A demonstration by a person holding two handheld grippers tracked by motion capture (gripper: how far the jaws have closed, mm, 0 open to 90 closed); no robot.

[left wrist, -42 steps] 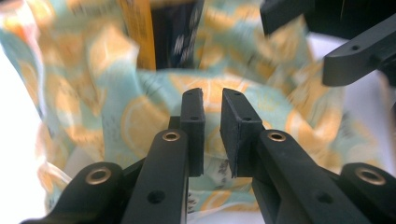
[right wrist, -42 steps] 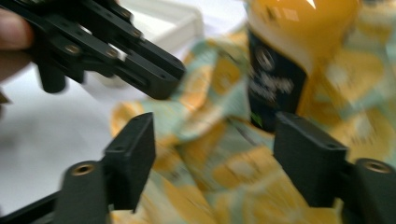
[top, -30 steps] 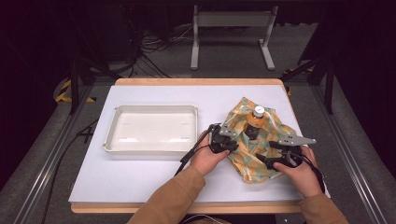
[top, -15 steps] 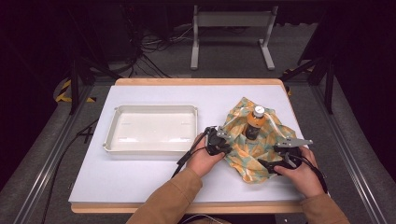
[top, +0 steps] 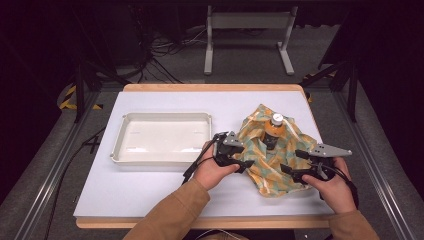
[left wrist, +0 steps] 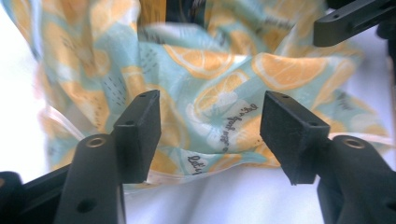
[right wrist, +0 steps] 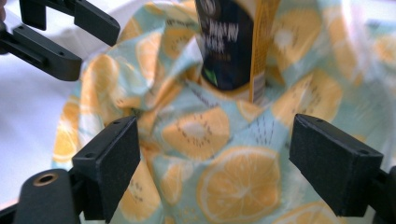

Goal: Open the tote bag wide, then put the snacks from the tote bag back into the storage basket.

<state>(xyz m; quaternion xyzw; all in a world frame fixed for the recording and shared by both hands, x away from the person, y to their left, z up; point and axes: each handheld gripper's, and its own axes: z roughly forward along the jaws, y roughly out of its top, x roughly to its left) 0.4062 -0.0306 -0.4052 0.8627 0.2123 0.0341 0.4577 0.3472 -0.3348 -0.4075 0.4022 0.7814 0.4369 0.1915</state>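
A cloth printed with lemon slices [top: 272, 162] lies crumpled on the right side of the white table top. An orange bottle with a white cap [top: 274, 126] stands upright in it, and the fabric rises around its base. My left gripper [top: 245, 162] is at the cloth's left edge. Its jaws have just been opening and now stand apart [left wrist: 212, 135], with the cloth [left wrist: 224, 79] beyond them and nothing pressed. My right gripper [top: 292, 161] faces it from the cloth's right, open [right wrist: 229, 172] over the fabric [right wrist: 233, 186], pointing at the bottle's dark label [right wrist: 229, 42].
A shallow white tray [top: 117, 150] sits left of the cloth, close to my left hand. The table's wooden front edge [top: 110, 222] runs just below both forearms. Metal frame legs and cables stand on the floor behind the table.
My left gripper's jaws were together at the cloth's left edge and now stand apart. Both hands have risen a little. The bottle stays upright in place.
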